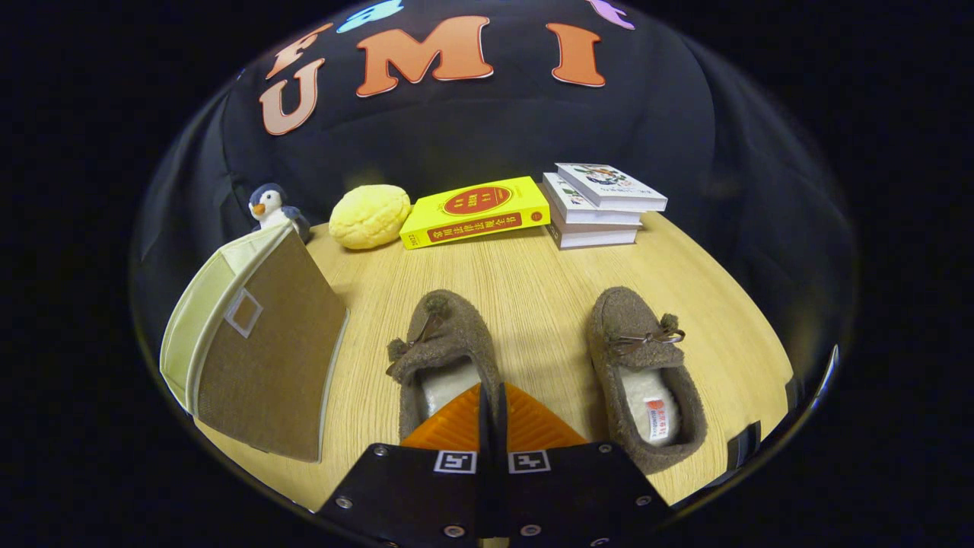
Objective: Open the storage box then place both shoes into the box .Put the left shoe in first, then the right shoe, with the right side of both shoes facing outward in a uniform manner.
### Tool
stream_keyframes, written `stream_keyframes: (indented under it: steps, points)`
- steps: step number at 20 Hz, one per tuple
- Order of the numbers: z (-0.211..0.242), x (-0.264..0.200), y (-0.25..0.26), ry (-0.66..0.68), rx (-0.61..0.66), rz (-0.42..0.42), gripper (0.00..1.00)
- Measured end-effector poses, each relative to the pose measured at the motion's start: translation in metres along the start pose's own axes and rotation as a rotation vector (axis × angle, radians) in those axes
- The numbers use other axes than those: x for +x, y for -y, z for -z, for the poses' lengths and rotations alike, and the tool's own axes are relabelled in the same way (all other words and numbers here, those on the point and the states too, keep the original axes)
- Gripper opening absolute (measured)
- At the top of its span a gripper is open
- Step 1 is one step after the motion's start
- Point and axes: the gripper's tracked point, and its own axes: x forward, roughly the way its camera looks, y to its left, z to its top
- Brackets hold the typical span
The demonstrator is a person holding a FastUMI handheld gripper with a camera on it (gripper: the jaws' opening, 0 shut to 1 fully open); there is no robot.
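Your gripper (491, 396) has its fingers pressed together with nothing between them, hovering over the heel opening of the left shoe (444, 358), which lies just ahead at 12 o'clock, toe pointing away. The right shoe (644, 373) sits beside it at about 2 o'clock, apart from it, toe also away. The storage box (255, 346) stands at 9 to 10 o'clock of the fingers on the wooden table (525, 281), its brown flap with the small window looks closed, so opening comes first, judging by that. Swing toward 9 o'clock, spread the fingers first, catch the flap's free edge near the bottom, lift it clear without tipping the soft box. Don't drag over the left shoe on the way. Beyond the shoes at 12 o'clock: yellow book (475, 213), stack of books (601, 205) at 1, yellow bun-shaped toy (370, 216) at 11, penguin toy (270, 207) behind the box. Stay clear of them.
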Motion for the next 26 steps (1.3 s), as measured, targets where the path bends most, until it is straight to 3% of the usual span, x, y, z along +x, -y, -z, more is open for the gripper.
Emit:
stream_keyframes:
  steps: [11,19,26]
  points:
    - [-0.057,-0.063,-0.032,0.082,0.102,0.069,0.01]
    - [-0.113,-0.101,-0.101,0.171,0.160,0.008,0.01]
    - [-0.109,-0.100,-0.191,0.146,0.179,-0.106,0.01]
